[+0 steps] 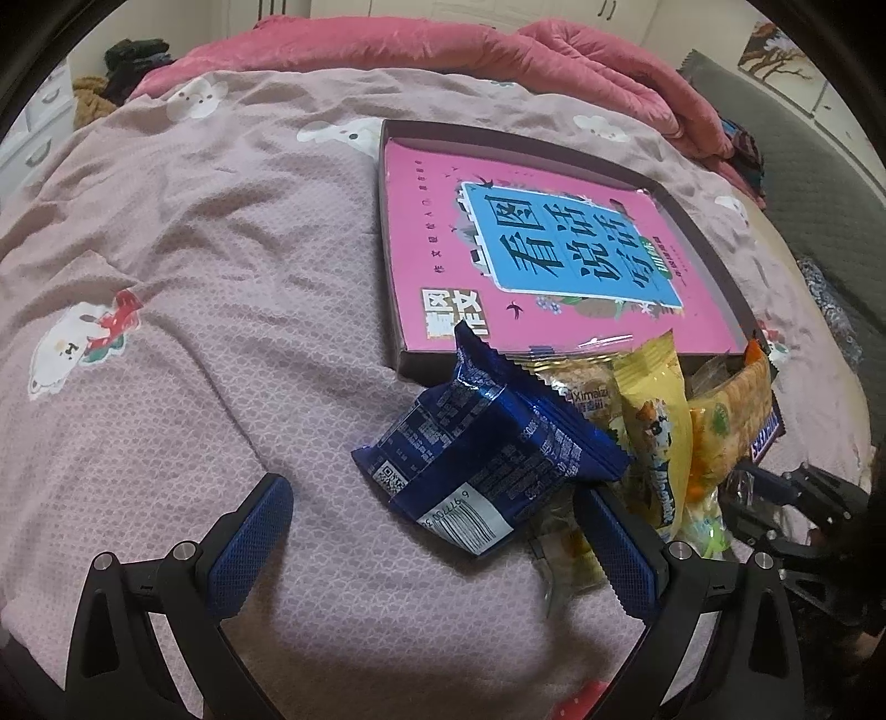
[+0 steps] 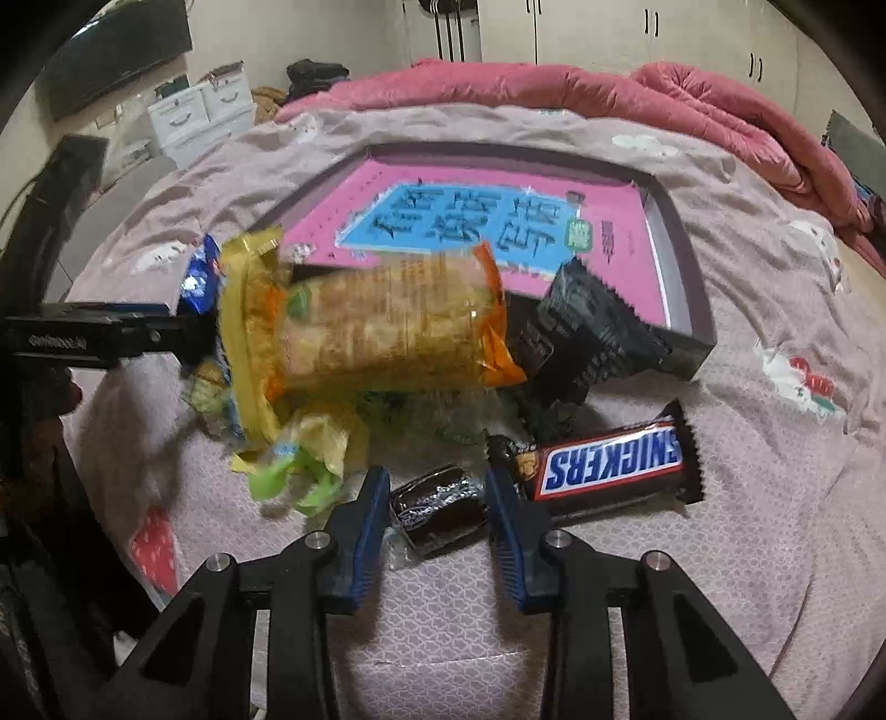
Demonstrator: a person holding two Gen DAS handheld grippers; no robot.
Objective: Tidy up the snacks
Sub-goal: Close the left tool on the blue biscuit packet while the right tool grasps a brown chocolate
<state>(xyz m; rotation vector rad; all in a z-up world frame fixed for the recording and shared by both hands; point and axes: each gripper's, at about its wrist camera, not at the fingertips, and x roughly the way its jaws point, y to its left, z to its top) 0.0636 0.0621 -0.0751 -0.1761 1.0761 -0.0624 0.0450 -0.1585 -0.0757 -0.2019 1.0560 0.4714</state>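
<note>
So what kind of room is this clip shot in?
Most likely a home bedroom. The snacks lie on a bed's printed sheet, a rumpled pink quilt is heaped behind, and white cupboard doors line the far wall.

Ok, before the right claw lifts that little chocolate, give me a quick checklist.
1. Chocolate centred in right claw: ok.
2. Pads meet both its ends: ok.
3. Snickers wrapper free of the right claw: cannot tell, its end sits right at one finger.
4. Box open for snacks: ok, though a book fills most of it.
5. Left claw open and holding nothing: ok.
</note>
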